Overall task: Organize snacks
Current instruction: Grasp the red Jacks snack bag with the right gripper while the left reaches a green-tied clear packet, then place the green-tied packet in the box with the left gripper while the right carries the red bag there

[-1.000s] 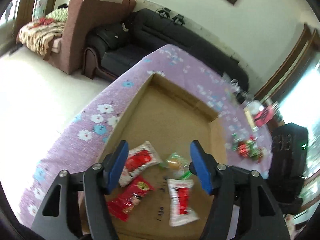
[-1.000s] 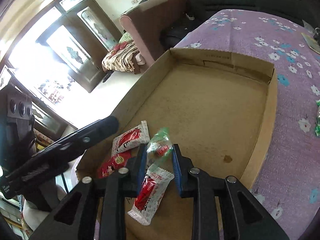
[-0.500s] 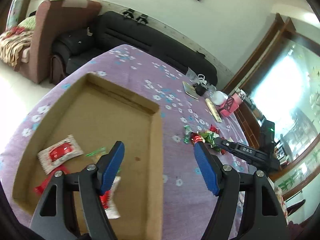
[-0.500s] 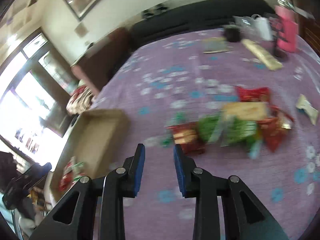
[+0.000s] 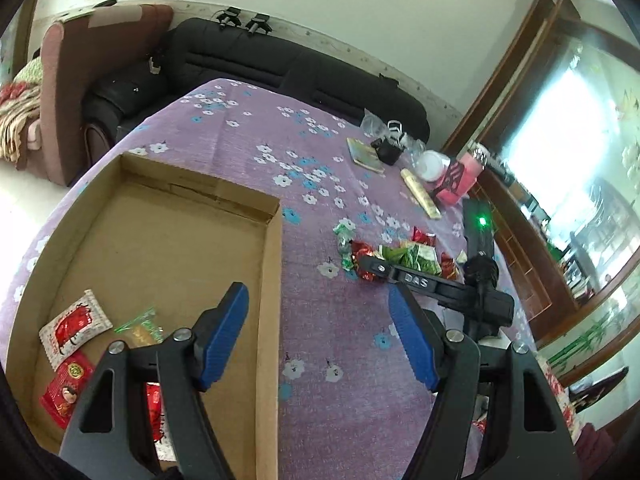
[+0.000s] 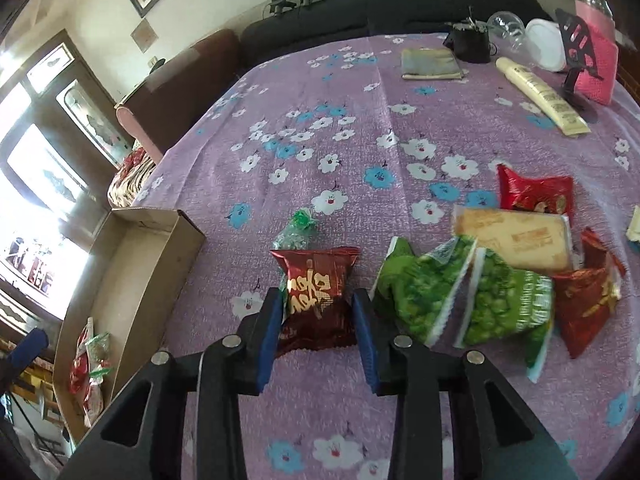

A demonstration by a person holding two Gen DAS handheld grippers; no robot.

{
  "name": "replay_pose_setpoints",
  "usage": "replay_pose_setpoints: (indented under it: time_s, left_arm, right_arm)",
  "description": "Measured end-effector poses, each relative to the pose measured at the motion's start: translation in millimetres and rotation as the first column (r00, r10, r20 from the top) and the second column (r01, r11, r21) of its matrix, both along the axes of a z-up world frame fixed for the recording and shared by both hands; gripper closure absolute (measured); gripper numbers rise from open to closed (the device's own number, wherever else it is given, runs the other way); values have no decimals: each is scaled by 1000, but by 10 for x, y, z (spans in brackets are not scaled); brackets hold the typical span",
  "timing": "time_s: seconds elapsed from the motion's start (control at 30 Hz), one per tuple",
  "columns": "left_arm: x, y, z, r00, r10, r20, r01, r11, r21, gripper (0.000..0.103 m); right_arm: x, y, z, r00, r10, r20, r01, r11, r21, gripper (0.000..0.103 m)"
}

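My right gripper (image 6: 318,312) is open, its blue pads on either side of a dark red snack packet (image 6: 316,296) lying on the purple cloth; I cannot tell if they touch it. Green packets (image 6: 460,292), a tan biscuit pack (image 6: 516,240) and more red packets (image 6: 536,196) lie to its right. The cardboard tray (image 5: 270,280) holds several packets, among them a white-and-red one (image 5: 74,326). My left gripper (image 5: 318,332) is open and empty above the tray's right wall. The right gripper also shows in the left wrist view (image 5: 368,262), at the snack pile.
At the table's far right stand a black pot (image 6: 472,42), a flat booklet (image 6: 432,64), a cream tube (image 6: 540,96), a white lid (image 6: 546,44) and a pink holder (image 6: 596,68). A black sofa (image 5: 280,68) and a brown armchair (image 5: 80,80) stand behind.
The right gripper released the green-wrapped snack in the tray, swung to the pile and opened around the dark red packet. The left gripper turned right, from over the tray to its right wall.
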State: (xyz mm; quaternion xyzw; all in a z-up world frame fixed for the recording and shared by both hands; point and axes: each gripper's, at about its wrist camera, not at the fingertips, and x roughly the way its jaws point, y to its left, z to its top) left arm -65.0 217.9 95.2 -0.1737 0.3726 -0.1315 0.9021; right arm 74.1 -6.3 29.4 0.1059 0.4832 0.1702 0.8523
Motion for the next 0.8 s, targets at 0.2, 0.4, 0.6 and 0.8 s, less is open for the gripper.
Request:
replay_pose_setpoints:
  time_s: [0.2,0.4,0.6,0.8]
  left_arm:
    - [72,-69,-4,1000,-11,-11,11,999,-34,30]
    - [384,-345,13,998,-53,-33,53,999,4,30]
    - [955,-817,-209,988,-100,-120,114,987,116,30]
    - [1461,-1111,-530,980,-83,-181,128,958,257,41]
  right_arm:
    - [29,83,-14,1000,-11,24,11,1000,-20,72]
    - [-372,-194,85,999,-19,27,17,997,69,72]
    - [-765,-561,121,993,-77,90,67,992,105,72]
    - [-747,-710,95,990,-101,94,85,983,162,72]
